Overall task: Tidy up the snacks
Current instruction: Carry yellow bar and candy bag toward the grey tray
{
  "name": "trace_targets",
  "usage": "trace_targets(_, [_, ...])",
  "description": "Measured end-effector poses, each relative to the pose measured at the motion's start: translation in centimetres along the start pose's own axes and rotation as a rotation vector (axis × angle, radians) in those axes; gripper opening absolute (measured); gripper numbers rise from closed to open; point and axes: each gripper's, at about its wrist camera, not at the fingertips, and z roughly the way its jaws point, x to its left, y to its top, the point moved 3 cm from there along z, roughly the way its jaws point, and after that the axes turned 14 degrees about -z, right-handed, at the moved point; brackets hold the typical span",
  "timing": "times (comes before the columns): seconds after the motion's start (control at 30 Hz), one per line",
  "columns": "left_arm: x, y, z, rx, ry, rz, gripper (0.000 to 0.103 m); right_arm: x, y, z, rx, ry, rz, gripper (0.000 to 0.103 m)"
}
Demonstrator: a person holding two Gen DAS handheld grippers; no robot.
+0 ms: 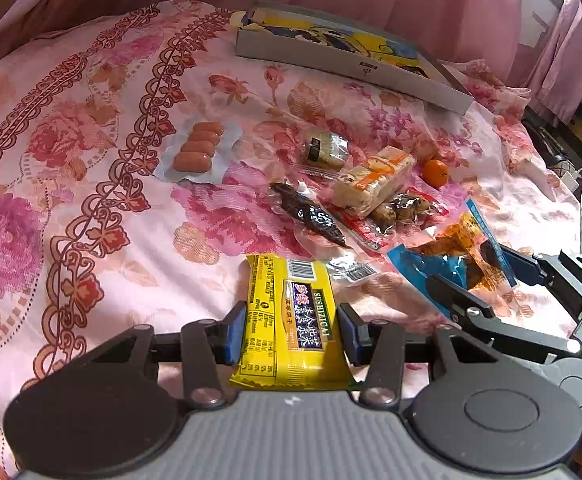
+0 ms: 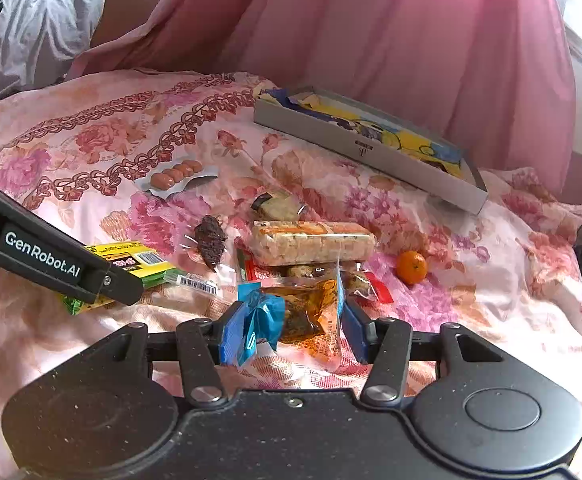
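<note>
Left gripper (image 1: 291,332): blue-padded fingers (image 1: 235,334) pressed against both long edges of a yellow snack packet (image 1: 291,320), which they hold. Packet is glossy film, oblong, with a barcode, a dark blue label panel and a printed nutrition table.

Right gripper (image 2: 293,330): blue pads (image 2: 353,330) set partway apart, closed in on a blue-and-clear pouch (image 2: 291,314). Pouch is crinkled foil at its blue end, transparent over orange-brown, oily contents.

Landmark: rice-cracker bar (image 2: 313,242), a pale, pebbled block in clear wrap with orange print, lying on the floral pink bedspread (image 2: 91,152).
- Pouch: just in front of the bar.
- Yellow packet: front-left of the bar, near.
- Dark dried strip in clear vacuum film (image 2: 210,245): just left of the bar.
- Red-edged packet of brown lumps (image 1: 405,206): touching, partly under the bar.
- Small wrapped pale cake (image 1: 326,148): just behind.
- Mandarin (image 2: 411,266), round and orange: right, near.
- Four sausages (image 1: 197,146) on a light sheet: left, well apart.
- Flat grey cardboard box with cartoon print (image 2: 371,148): behind, well apart.
</note>
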Motion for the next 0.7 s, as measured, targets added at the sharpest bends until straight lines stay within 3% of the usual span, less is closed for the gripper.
trace_targets(0.37, [-0.6, -0.1, -0.9, -0.064, 0.008, 0.043, 0.051, -0.2, 0.4, -0.5, -0.048, -0.051, -0.021, 0.054])
trace_targets(0.7, [-1.2, 0.6, -2.1, -0.158, -0.045, 0.038, 0.051, -0.5, 0.9, -1.4, -0.117, -0.108, -0.053, 0.054])
